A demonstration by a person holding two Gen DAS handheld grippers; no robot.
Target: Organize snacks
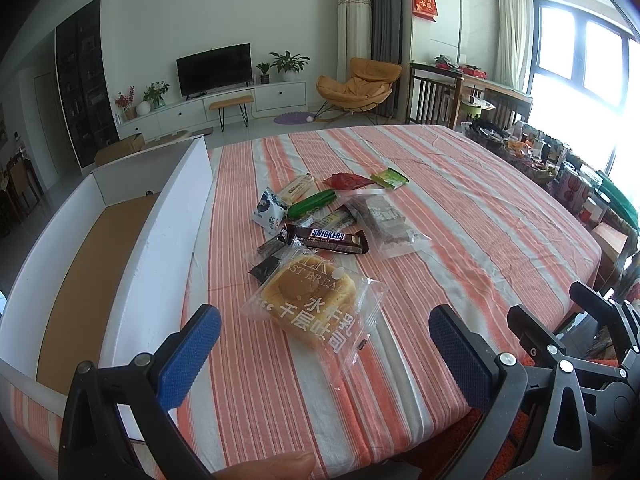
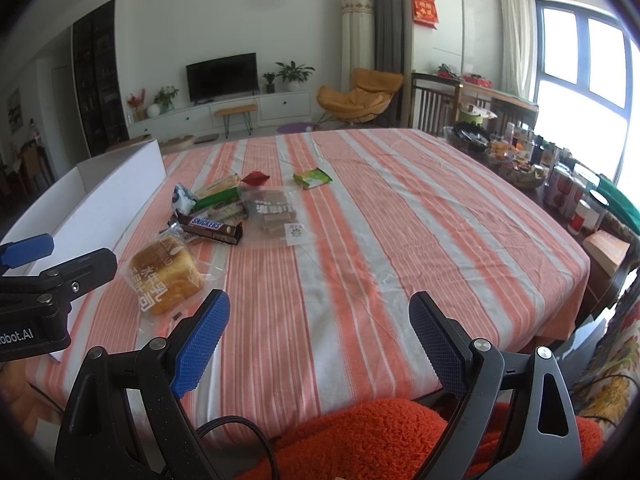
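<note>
I'm looking across a striped tablecloth (image 1: 460, 208) in orange, white and grey toward a living room. On the far white wall (image 1: 224, 12) a dark television (image 1: 214, 69) stands on a long white cabinet (image 1: 224, 105), with potted plants (image 1: 289, 65) beside it. A mustard lounge chair (image 1: 358, 85) sits right of that, near grey curtains (image 1: 386, 12). Far right, a large window (image 2: 580, 92) floods the room with bright daylight. A tall dark shelf unit (image 1: 86, 88) stands at left.
</note>
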